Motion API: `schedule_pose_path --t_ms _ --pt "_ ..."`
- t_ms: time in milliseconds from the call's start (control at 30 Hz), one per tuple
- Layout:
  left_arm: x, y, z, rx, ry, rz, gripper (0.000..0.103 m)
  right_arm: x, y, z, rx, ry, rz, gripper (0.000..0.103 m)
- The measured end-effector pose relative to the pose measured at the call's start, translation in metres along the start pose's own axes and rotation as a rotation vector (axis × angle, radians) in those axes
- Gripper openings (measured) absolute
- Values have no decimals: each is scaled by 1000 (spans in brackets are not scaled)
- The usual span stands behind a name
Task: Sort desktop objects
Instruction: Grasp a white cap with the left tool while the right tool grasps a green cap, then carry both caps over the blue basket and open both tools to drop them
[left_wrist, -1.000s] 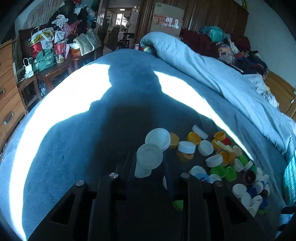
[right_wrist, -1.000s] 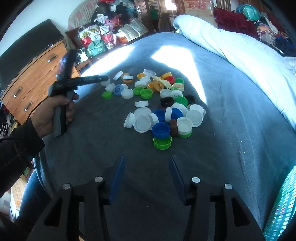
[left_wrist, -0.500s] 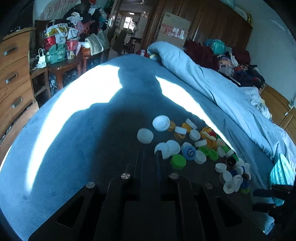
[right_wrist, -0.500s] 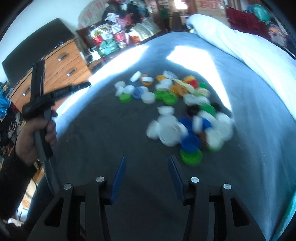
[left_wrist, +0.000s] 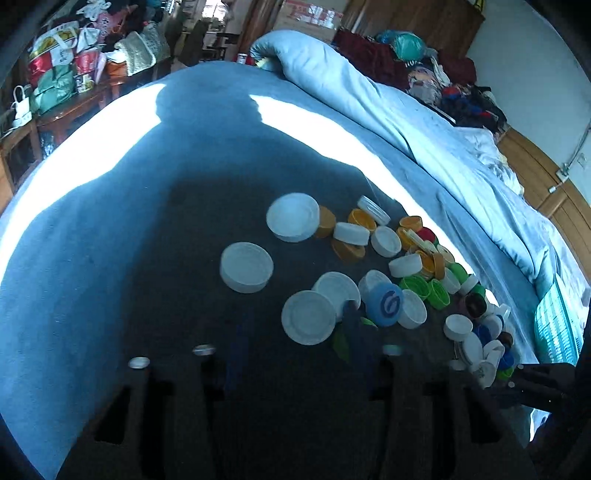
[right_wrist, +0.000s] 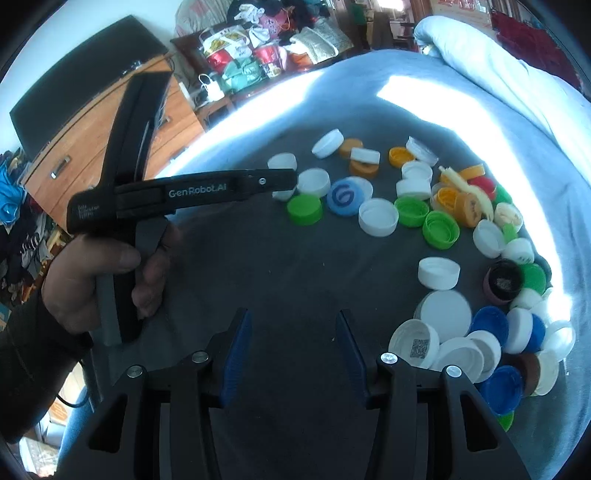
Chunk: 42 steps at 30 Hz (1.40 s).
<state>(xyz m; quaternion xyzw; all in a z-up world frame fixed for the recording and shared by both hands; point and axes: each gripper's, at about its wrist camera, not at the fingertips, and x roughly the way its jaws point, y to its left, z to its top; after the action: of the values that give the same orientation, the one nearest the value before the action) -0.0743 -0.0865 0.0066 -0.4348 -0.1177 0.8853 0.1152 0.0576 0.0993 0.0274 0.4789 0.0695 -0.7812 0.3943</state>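
Observation:
Many plastic bottle caps, white, green, blue, orange and red, lie scattered on a blue bedspread (left_wrist: 110, 258). In the left wrist view a lone white cap (left_wrist: 246, 266) lies left of the pile, and a blue cap with a swirl logo (left_wrist: 386, 304) sits in it. My left gripper (left_wrist: 291, 328) is open, blurred, its fingers either side of a white cap (left_wrist: 308, 321) and a green cap (right_wrist: 304, 208). It also shows in the right wrist view (right_wrist: 284, 181), held by a hand. My right gripper (right_wrist: 291, 332) is open and empty over bare bedspread, left of a white cap with a QR code (right_wrist: 415, 343).
A rolled light-blue duvet (left_wrist: 369, 96) runs along the far right of the bed. A teal mesh basket (left_wrist: 557, 321) stands at the right edge. A wooden dresser (right_wrist: 110, 147) and a cluttered side table (right_wrist: 258, 62) stand left of the bed.
My left gripper has opened from shut and dropped closer to the caps. My right gripper has swung left, so the cap pile now lies to its right.

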Motion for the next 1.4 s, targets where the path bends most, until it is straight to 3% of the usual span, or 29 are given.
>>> schedule_pose_path --t_ms 133,300,533,633,667,700,733,967,1400 --pt "-11 2 -3 -12 -59 -4 25 -1 -3 4 3 -26 -4 52" --pt "-51 16 -16 -104 -168 73 25 14 -2 24 -22 -45 -5 52" --pt "-75 35 -44 -223 -190 132 25 59 4 62 -55 -43 -47 51" --pt "-75 30 -46 -219 -187 148 25 68 6 69 -78 -40 -81 47" --pt "-75 27 -46 -211 -182 147 25 70 7 71 -86 -42 -93 43" --pt "-78 25 -48 -204 -183 159 25 69 8 72 -89 -42 -103 32" --pt "-80 21 -48 -191 -185 167 25 68 7 73 -86 -41 -99 32" --pt "-110 -15 -45 -122 -217 200 25 4 22 54 -87 -114 -96 32" --pt "-159 -146 -35 75 -279 93 25 -172 28 -1 -42 -319 -206 32"
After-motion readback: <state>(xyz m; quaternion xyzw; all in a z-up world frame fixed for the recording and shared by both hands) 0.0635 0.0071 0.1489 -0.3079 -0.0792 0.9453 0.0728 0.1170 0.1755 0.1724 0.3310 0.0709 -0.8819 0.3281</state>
